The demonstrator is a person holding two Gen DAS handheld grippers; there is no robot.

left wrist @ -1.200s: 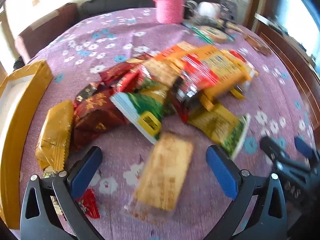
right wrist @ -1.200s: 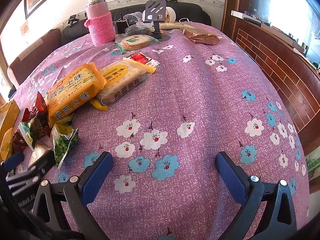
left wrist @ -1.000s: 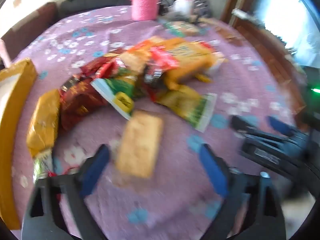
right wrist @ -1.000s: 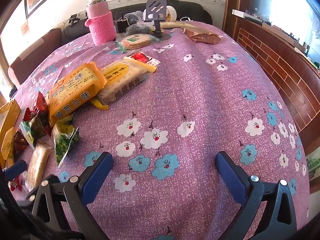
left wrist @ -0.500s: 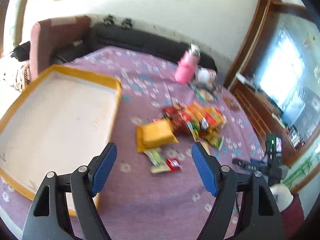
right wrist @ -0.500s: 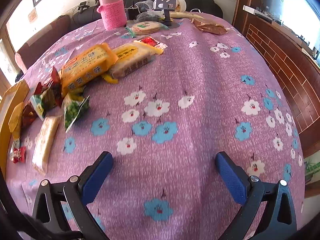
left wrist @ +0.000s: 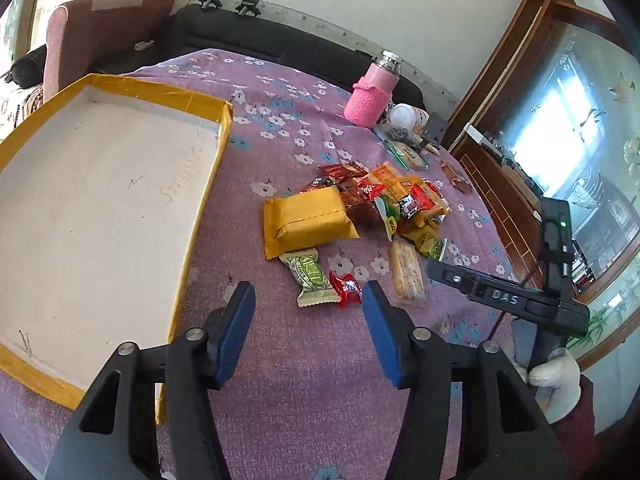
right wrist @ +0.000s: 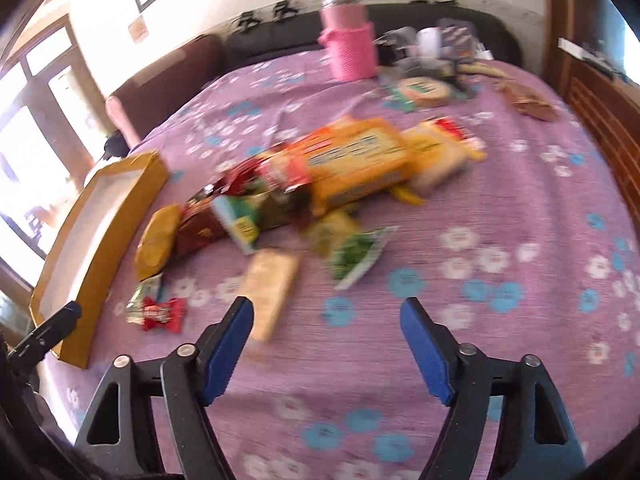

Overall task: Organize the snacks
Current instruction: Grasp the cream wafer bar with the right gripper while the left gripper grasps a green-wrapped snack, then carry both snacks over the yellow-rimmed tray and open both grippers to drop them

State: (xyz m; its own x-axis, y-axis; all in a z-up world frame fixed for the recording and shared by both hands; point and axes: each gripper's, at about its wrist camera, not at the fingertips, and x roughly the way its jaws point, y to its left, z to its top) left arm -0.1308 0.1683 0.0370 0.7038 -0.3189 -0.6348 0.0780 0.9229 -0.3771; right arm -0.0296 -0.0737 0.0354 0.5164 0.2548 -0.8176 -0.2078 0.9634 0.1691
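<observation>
A pile of snack packets (left wrist: 376, 204) lies on the purple flowered cloth, right of a shallow yellow-rimmed box (left wrist: 200, 204) with a bare white floor. A big yellow packet (left wrist: 308, 218), a green-white bar (left wrist: 310, 276), a small red candy (left wrist: 347, 286) and a clear cracker pack (left wrist: 406, 270) lie nearest. My left gripper (left wrist: 306, 316) is open and empty, high above the cloth. My right gripper (right wrist: 326, 328) is open and empty, just short of the cracker pack (right wrist: 272, 288); the pile (right wrist: 320, 176) lies beyond it. The right wrist view is blurred.
A pink-sleeved flask (left wrist: 374, 94) and assorted clutter (left wrist: 408, 132) stand at the table's far end. A dark sofa back (left wrist: 240, 36) runs behind. Wooden furniture (left wrist: 504, 184) lines the right side. The box (right wrist: 100, 220) lies at the left in the right wrist view.
My left gripper has pulled back and up from the cracker pack, so the box and whole pile show. My right gripper has swung left toward the snacks.
</observation>
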